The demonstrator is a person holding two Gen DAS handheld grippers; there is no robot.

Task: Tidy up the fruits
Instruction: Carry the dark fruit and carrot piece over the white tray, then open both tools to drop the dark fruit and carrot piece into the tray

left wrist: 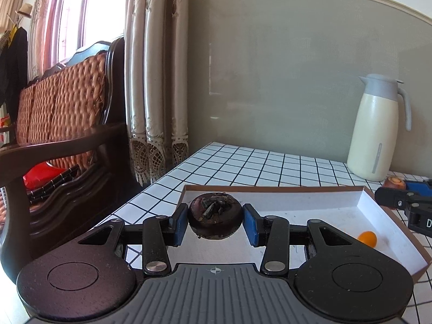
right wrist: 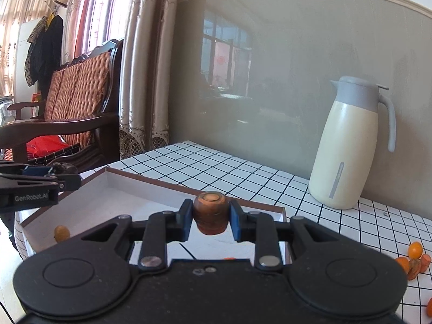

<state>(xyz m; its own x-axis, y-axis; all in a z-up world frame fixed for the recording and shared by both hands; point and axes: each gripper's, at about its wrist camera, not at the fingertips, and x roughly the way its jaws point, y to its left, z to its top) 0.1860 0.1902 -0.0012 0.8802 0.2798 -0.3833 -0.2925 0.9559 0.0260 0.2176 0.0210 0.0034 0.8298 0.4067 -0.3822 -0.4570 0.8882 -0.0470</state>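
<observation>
Two items held at once, both above box (left wrist: 361, 198). Dark round fruit (left wrist: 215, 220), dried calyx up, pinched between left gripper (left wrist: 215, 222) fingers over box's left end. Carrot chunk (right wrist: 211, 212) clamped in right gripper (right wrist: 211, 216) fingers over box's right end. One small orange fruit (left wrist: 367, 238) lies inside box. More orange fruits (right wrist: 414, 250) on counter (right wrist: 243, 172) right of box. Step, by my judgement: placing. Next: lower each load, spread fingers, avoid orange fruit. Thermos (right wrist: 348, 145) beyond box's right end.

Left hand-held gripper (left wrist: 215, 220) clamped, level; right hand-held gripper (right wrist: 211, 217) likewise
</observation>
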